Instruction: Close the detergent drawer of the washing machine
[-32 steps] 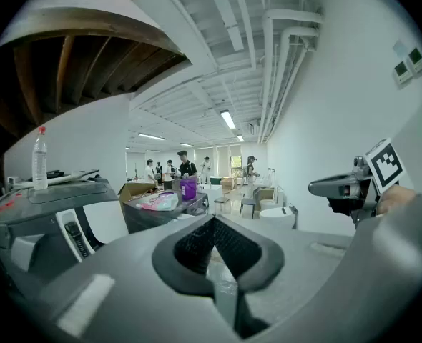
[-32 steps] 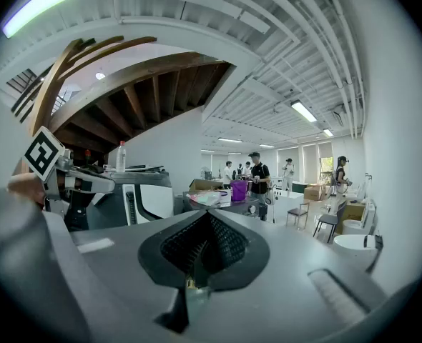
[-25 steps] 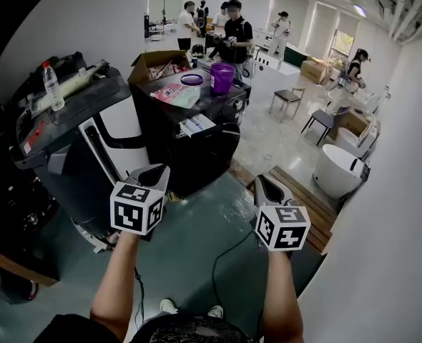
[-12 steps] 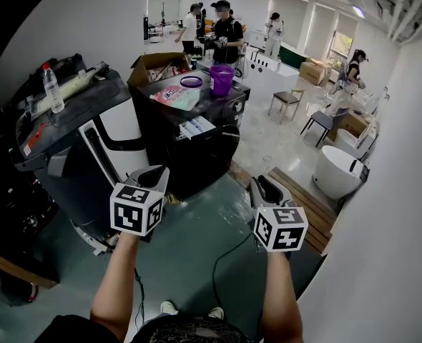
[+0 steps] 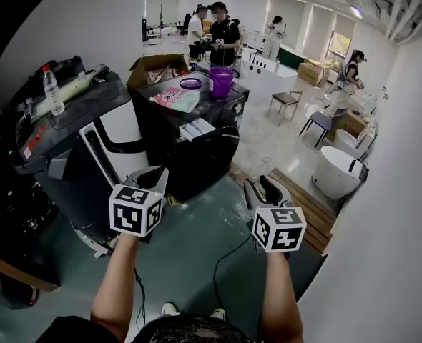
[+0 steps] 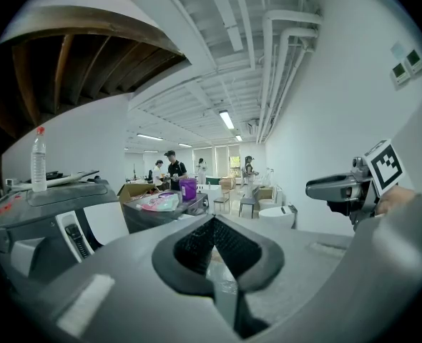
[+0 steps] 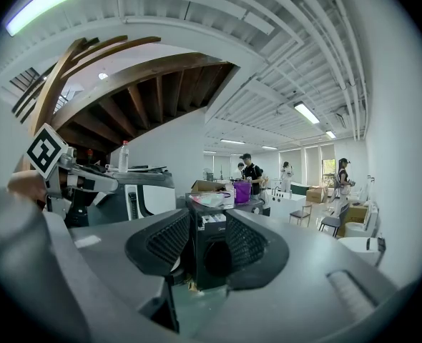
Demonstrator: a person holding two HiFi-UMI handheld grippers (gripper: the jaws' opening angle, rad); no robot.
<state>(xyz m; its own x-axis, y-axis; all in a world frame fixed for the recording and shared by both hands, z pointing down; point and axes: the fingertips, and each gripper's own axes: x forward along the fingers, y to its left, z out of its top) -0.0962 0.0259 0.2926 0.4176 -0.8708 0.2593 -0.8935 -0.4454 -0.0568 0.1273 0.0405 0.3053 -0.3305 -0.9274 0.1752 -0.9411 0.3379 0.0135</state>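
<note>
The black washing machine (image 5: 207, 159) stands a few steps ahead of me, and its white detergent drawer (image 5: 196, 127) sticks out at the top front. Both grippers hang in the air well short of it, touching nothing. My left gripper (image 5: 159, 171) is shut, its pads meeting at the tip (image 6: 212, 220). My right gripper (image 5: 257, 184) is open; its jaws have just been opening and nothing is between them. In the right gripper view the machine (image 7: 212, 259) and the drawer (image 7: 212, 221) show far off through the gap of the right gripper (image 7: 208, 224).
A big grey and white appliance (image 5: 82, 141) with a water bottle (image 5: 51, 88) on top stands to the left. A purple bucket (image 5: 221, 78) and a cardboard box (image 5: 157, 66) sit on and behind the washer. A white tub (image 5: 340, 174), a wooden step (image 5: 304, 199), a floor cable (image 5: 225, 256) and people (image 5: 222, 34) lie beyond.
The right gripper's jaws, shut a second ago, now stand apart. Both hands have stayed almost in place. The people at the back have shifted a little.
</note>
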